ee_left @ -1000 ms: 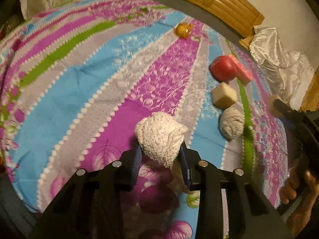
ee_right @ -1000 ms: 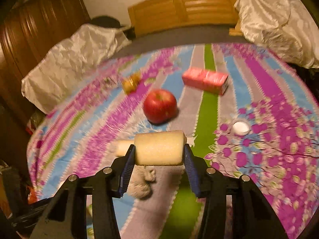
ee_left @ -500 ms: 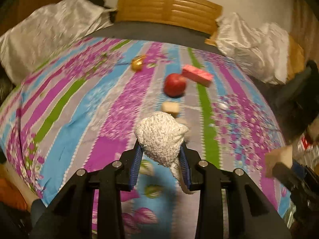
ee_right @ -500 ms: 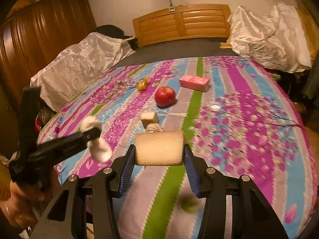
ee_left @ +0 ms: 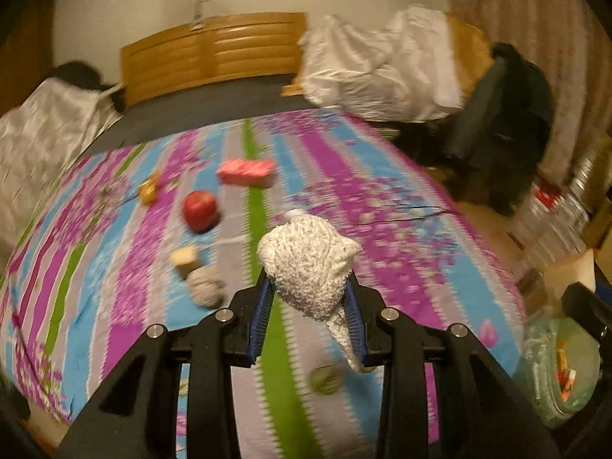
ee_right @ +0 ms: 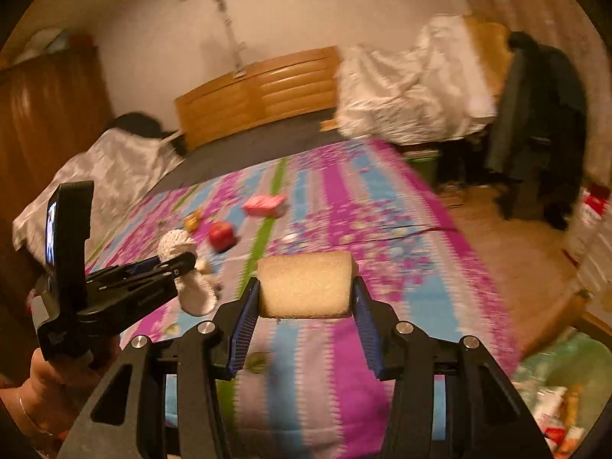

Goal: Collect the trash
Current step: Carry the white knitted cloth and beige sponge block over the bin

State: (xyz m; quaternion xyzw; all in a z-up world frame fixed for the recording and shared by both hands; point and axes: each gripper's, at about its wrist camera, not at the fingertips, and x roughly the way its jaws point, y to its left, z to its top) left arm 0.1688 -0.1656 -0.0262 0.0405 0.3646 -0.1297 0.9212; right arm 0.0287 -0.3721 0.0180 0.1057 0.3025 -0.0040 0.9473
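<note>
My left gripper (ee_left: 308,302) is shut on a crumpled white paper wad (ee_left: 308,264), held above the near edge of the striped bed cover (ee_left: 401,267). The left gripper also shows in the right wrist view (ee_right: 179,264), at the left. My right gripper (ee_right: 306,298) is shut on a tan sponge block (ee_right: 306,285), held over the bed's near right part. A green trash bag with wrappers inside (ee_left: 562,371) sits on the floor at the lower right; it also shows in the right wrist view (ee_right: 554,394).
On the bed lie a red apple (ee_left: 199,210), a pink carton (ee_left: 246,172), a yellow wrapper (ee_left: 149,189), a small tan block (ee_left: 183,258) and a grey paper wad (ee_left: 204,287). A dark chair with clothes (ee_left: 505,126) stands right of the bed. A wooden headboard (ee_left: 214,53) is behind.
Both grippers have swung to the right and pulled back from the bed with their loads. The trash bag and the floor have come into view at the lower right.
</note>
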